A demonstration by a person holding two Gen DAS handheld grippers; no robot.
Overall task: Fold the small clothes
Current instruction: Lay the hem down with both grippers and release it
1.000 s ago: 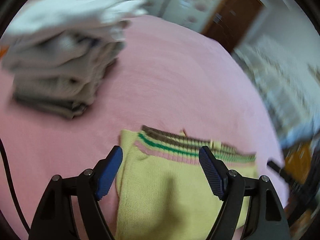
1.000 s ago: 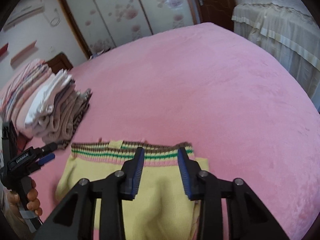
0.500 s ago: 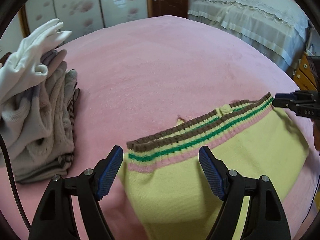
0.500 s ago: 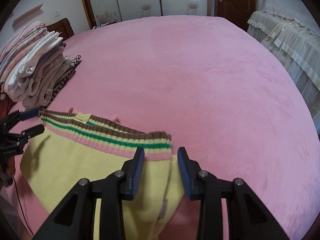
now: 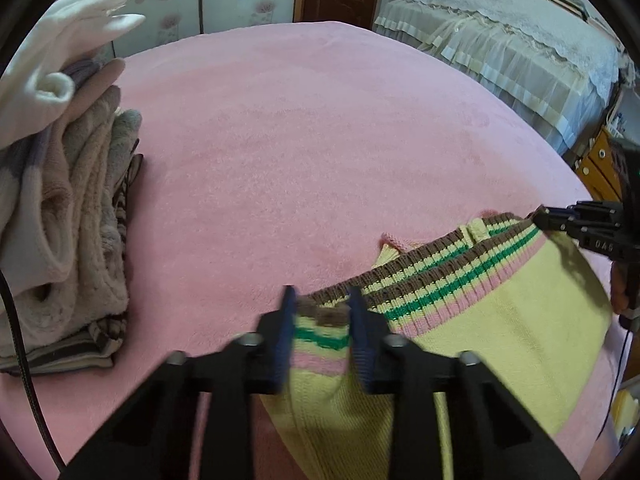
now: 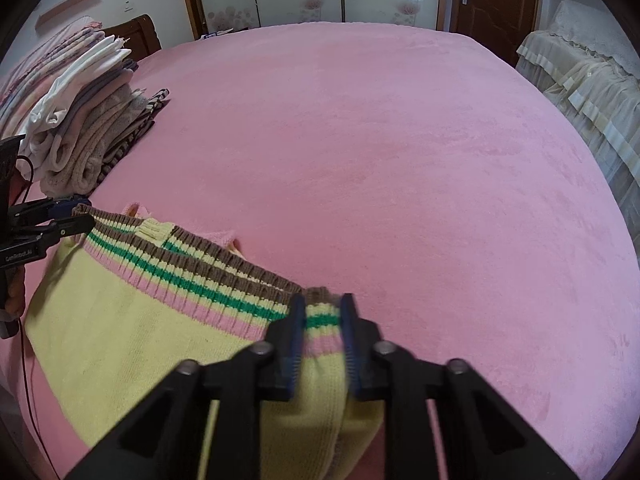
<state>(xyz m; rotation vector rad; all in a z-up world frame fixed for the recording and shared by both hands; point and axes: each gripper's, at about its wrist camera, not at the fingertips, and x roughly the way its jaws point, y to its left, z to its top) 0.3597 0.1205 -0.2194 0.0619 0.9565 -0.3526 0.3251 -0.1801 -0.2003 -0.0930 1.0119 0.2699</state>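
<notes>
A yellow knit garment [image 5: 500,320] [image 6: 120,312] with a brown, green and pink striped hem lies flat on the pink bed cover [image 5: 300,140] [image 6: 380,160]. My left gripper [image 5: 322,300] sits at the hem's left corner. Its jaws are closing, and the striped fabric is bunched between the pads. My right gripper [image 6: 322,304] is at the hem's right corner. Its jaws are closing too, with a fold of hem pinched between them. Each gripper also shows at the far corner in the other wrist view, the right gripper [image 5: 538,216] and the left gripper [image 6: 80,214].
A stack of folded clothes [image 5: 72,208] [image 6: 88,120] stands on the cover left of the garment. A second bed with a cream cover [image 5: 500,52] [image 6: 592,80] is on the right. A brown door [image 6: 496,0] is beyond. A black cable [image 5: 20,340] hangs at the left.
Both grippers have come down onto the hem's two corners. The left jaws went from wide apart to narrow around the fabric, and the right jaws narrowed onto it as well.
</notes>
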